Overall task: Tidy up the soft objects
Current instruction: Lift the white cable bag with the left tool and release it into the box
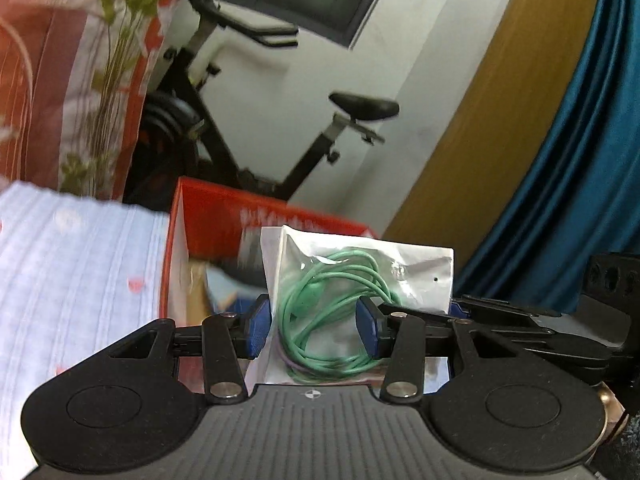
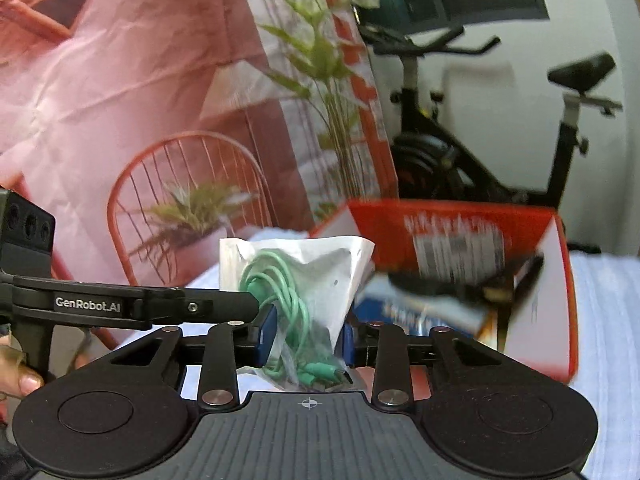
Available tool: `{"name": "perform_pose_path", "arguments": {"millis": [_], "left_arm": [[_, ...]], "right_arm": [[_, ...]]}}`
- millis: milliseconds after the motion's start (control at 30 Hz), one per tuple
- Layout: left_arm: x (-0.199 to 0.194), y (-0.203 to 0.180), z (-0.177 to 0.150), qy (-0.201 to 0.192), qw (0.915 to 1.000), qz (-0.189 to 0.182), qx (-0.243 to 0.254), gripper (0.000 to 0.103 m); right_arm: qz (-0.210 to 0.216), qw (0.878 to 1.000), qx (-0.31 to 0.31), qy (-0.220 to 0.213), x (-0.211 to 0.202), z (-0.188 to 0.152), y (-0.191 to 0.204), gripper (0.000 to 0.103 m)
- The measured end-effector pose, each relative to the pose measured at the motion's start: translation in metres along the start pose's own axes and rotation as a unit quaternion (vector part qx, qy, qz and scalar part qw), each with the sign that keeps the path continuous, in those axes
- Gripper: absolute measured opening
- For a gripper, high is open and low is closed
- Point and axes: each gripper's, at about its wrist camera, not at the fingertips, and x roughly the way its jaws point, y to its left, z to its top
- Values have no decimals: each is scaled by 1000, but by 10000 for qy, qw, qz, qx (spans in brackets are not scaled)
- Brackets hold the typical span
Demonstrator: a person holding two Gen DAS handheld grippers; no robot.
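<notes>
Two hand-held grippers share one small load: a clear plastic pouch point(image 1: 360, 276) holding a coiled green cable point(image 1: 324, 320), held upright in the air in front of an open red cardboard box point(image 1: 224, 216). The left gripper point(image 1: 314, 330) has its blue pads point(image 1: 256, 332) against the pouch's lower sides, clenched on it. The right gripper point(image 2: 306, 336) pinches the same pouch point(image 2: 296, 276) from the other flank, so tightly that the film bunches to a narrow waist with the cable point(image 2: 280, 296) crowded inside. In the right wrist view the left tool's black arm reaches in from the left edge, with a fingertip point(image 2: 24, 380) of the person's hand just visible beneath it.

The box point(image 2: 460, 236) stands on a pale blue bedspread point(image 1: 80, 272), with an exercise bike point(image 2: 480, 136) and a printed backdrop point(image 2: 140, 80) behind it; its contents are too blurred to name.

The step in hand looks like carrying the pouch to the box. Doing it well probably means moving both grippers together so the thin film is neither stretched nor torn between them. The pouch should clear the box's near wall before it is lowered. Only then should the grip loosen, one side first, so the slippery pouch drops inside and does not slide onto the bedspread.
</notes>
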Motion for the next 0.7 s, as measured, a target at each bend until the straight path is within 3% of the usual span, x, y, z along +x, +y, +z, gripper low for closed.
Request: {"name": "perform_pose_path", "arguments": {"millis": [167, 333, 700], "left_arm": [[30, 6, 24, -19, 9999, 117, -60, 47], [59, 12, 29, 281, 9995, 164, -55, 48], [105, 16, 9, 1140, 9933, 194, 22, 49]], "right_arm": [[-44, 9998, -183, -12, 23, 42, -14, 29], [-169, 9997, -24, 154, 51, 59, -41, 29], [-447, 9937, 520, 888, 89, 32, -94, 30]]}}
